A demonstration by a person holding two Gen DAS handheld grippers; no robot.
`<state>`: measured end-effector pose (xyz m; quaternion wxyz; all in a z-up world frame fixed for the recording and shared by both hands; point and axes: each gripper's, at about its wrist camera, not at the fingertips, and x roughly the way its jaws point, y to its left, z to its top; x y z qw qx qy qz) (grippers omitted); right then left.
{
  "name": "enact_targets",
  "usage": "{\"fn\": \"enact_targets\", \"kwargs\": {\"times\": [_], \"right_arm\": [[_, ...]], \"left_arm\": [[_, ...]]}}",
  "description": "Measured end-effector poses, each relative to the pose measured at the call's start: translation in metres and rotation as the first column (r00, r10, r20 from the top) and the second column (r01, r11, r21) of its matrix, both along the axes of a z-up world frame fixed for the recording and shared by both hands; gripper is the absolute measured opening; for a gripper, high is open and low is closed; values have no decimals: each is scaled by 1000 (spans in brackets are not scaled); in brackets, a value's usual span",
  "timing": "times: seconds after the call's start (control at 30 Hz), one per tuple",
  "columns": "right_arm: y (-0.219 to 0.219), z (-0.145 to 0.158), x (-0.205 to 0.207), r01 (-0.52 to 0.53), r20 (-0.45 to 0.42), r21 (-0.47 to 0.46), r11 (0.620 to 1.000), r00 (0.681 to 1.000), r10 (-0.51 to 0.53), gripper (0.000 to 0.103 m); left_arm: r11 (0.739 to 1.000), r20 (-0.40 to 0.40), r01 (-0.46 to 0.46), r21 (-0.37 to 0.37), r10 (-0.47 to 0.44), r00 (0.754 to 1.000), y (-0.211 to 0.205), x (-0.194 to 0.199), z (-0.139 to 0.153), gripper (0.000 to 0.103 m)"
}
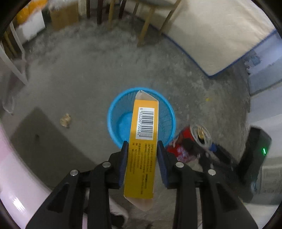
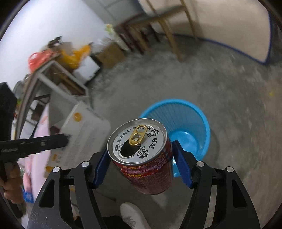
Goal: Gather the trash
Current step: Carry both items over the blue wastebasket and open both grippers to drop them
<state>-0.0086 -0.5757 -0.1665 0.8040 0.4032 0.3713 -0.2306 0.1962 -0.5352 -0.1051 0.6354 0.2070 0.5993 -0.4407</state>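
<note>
My left gripper (image 1: pixel 142 143) is shut on a long yellow carton (image 1: pixel 143 141) with a barcode, held above the near rim of a blue mesh waste basket (image 1: pixel 114 112) on the concrete floor. My right gripper (image 2: pixel 141 146) is shut on an opened red drink can (image 2: pixel 146 169), held up near the same basket (image 2: pixel 193 116), which looks empty inside. The can and right gripper also show in the left wrist view (image 1: pixel 186 141), just right of the basket. A crumpled beige paper scrap (image 1: pixel 65 120) lies on the floor left of the basket.
Wooden chair legs (image 1: pixel 146 26) and a cardboard box (image 1: pixel 64 15) stand at the back. A mattress with blue edging (image 1: pixel 220 35) leans at the right. A white box (image 2: pixel 84 130) and a metal rack (image 2: pixel 52 77) stand at the left. My shoe (image 2: pixel 134 216) is below.
</note>
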Motion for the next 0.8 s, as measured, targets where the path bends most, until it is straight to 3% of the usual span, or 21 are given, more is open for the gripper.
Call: {"fn": "enact_targets", "kwargs": {"times": [0.07,0.13,0.3,0.43,0.63,0.7,0.8], "right_arm": [[-10,-18,4,16,-34,19,1000,999,-15,64],[-22,-32,10,24,-66,39,999,998,-21,64],[-39,-78,37,9,-177,78,997,984,5,64],[-40,-115,63,-39,-273,80,996,960,60,64],[-41,-157,92,-74,-375,107,991,921,109,64],[-40,-168,93,-56,-414,96,994,906,91,65],[-43,-168,87,-35,-413,108,993,908,77,67]], "left_arm": [[999,-13,-11,34,12,1000,-25,5,-31,34],[997,-3,-33,70,33,999,-36,11,-49,48],[996,18,-50,72,48,999,-32,17,-50,53],[999,67,-11,34,9,998,-1,23,0,56],[998,183,40,-49,-30,983,83,27,93,75],[997,223,31,-74,-13,975,116,27,118,83],[990,270,-24,-142,62,961,174,27,151,91]]}}
